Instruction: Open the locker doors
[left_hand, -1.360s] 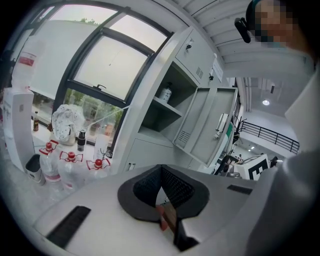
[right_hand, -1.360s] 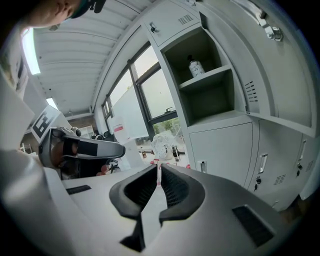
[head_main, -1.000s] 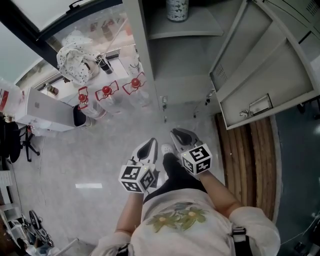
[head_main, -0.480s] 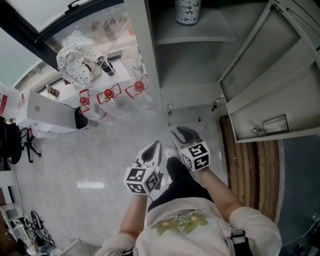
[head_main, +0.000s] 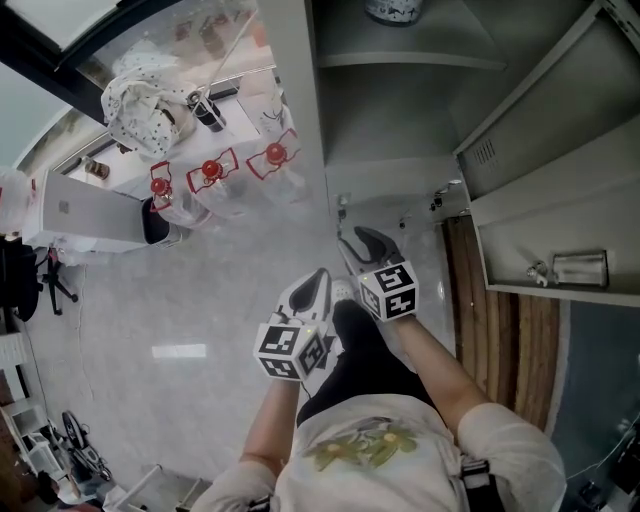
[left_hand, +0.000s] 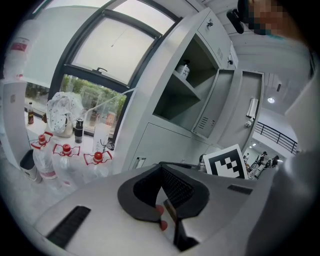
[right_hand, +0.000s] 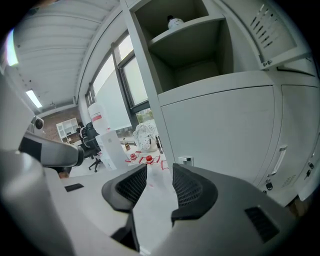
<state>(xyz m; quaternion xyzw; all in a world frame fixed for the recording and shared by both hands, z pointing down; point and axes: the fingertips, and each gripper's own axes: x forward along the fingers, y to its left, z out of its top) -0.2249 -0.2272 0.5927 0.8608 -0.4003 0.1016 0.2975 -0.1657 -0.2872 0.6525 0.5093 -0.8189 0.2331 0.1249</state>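
Note:
The grey lockers fill the top of the head view. An upper compartment (head_main: 400, 100) stands open, its door (head_main: 560, 200) swung out to the right. On its shelf sits a patterned jar (head_main: 392, 10), also seen in the right gripper view as the jar (right_hand: 174, 21). Below it a lower locker door (right_hand: 220, 130) is closed, with a small latch (right_hand: 185, 160). My right gripper (head_main: 358, 240) hangs short of that door, and its jaws are opening with nothing between them (right_hand: 160, 172). My left gripper (head_main: 318, 282) is lower and further back, shut and empty (left_hand: 161, 167).
Water bottles with red caps (head_main: 212, 180) stand on the floor left of the lockers. Beside them are a white box (head_main: 80, 215) and a dotted cloth bag (head_main: 135, 95). Wooden slats (head_main: 490, 320) lie at the right under the open door. An office chair (head_main: 30, 280) is at far left.
The right gripper's jaws have spread apart. Both grippers have shifted a little right and nearer the lockers, and the view has swung so the open door sits further right.

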